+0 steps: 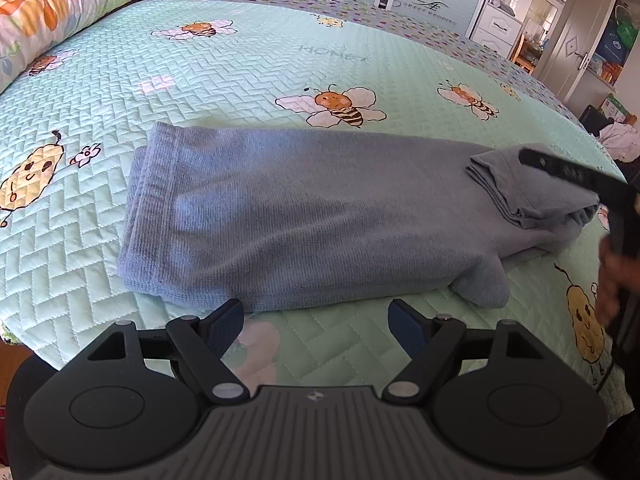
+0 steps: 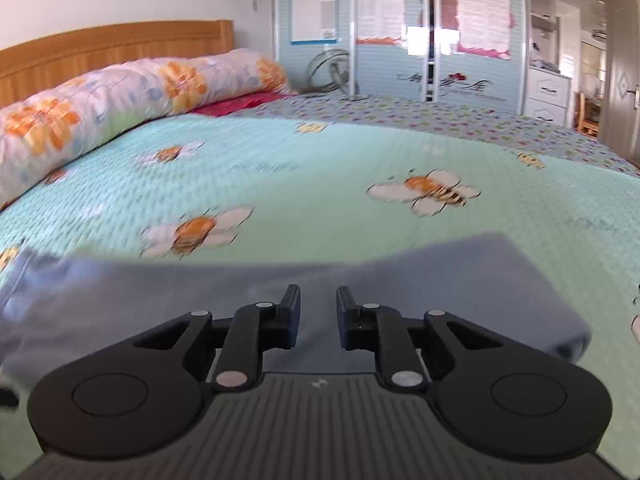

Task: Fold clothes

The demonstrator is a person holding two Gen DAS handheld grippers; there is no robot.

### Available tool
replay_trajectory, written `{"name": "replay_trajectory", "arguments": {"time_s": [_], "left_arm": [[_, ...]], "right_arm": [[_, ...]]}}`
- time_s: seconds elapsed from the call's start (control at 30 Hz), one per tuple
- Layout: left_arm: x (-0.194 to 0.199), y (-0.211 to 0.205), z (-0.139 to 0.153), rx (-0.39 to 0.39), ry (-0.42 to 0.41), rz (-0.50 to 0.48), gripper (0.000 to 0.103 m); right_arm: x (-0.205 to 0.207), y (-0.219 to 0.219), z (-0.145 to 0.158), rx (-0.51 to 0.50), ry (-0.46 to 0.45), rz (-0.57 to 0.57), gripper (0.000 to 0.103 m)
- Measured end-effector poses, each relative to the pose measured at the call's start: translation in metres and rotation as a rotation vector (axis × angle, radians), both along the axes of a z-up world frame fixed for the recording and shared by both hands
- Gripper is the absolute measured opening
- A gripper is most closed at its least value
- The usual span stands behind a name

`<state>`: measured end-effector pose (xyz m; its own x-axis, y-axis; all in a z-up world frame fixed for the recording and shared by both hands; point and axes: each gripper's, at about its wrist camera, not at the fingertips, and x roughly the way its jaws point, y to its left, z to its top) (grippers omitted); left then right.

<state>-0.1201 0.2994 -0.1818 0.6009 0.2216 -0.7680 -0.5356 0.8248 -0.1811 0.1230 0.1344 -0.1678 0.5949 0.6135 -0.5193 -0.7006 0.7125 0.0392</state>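
One mint bee-print bedspread (image 1: 248, 64), left claw (image 1: 316, 320) apart, right claw (image 2: 318, 316) clamped on blue garment (image 1: 304, 216).

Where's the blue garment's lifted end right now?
In the left wrist view the blue garment lies across the bee-print bedspread; its lifted end is at far right, by the right gripper.

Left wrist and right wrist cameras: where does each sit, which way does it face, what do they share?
Right wrist: on the right gripper, over the folded blue knitted garment, facing the wooden headboard; own fingers pinch the garment.
Left wrist: on the left gripper, looking down across the garment on the mint quilted bee-print bedspread; own open fingers, the right gripper, a hand.
Shared: garment, bedspread, floral bolster, wardrobe.
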Motion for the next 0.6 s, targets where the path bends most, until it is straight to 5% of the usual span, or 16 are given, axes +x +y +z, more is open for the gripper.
{"name": "replay_trajectory", "arguments": {"time_s": [0.1, 0.23, 0.4, 0.5, 0.6], "left_arm": [[0.001, -0.001, -0.001, -0.002, 0.003, -0.002, 0.082], [0.000, -0.001, -0.003, -0.003, 0.015, -0.003, 0.082], [-0.001, 0.004, -0.003, -0.011, 0.003, 0.009, 0.082], [0.000, 0.003, -0.005, -0.015, 0.005, 0.007, 0.082], [0.004, -0.001, -0.007, -0.002, 0.020, -0.004, 0.082]], "right_arm": [[0.028, 0.026, -0.026, -0.091, 0.128, 0.021, 0.023], [0.027, 0.025, -0.015, -0.027, 0.075, 0.052, 0.023], [0.049, -0.034, 0.001, 0.052, 0.046, -0.109, 0.025], [0.079, -0.089, -0.029, 0.054, 0.155, -0.200, 0.011], [0.083, -0.128, -0.028, 0.217, 0.250, -0.197, 0.008]]}}
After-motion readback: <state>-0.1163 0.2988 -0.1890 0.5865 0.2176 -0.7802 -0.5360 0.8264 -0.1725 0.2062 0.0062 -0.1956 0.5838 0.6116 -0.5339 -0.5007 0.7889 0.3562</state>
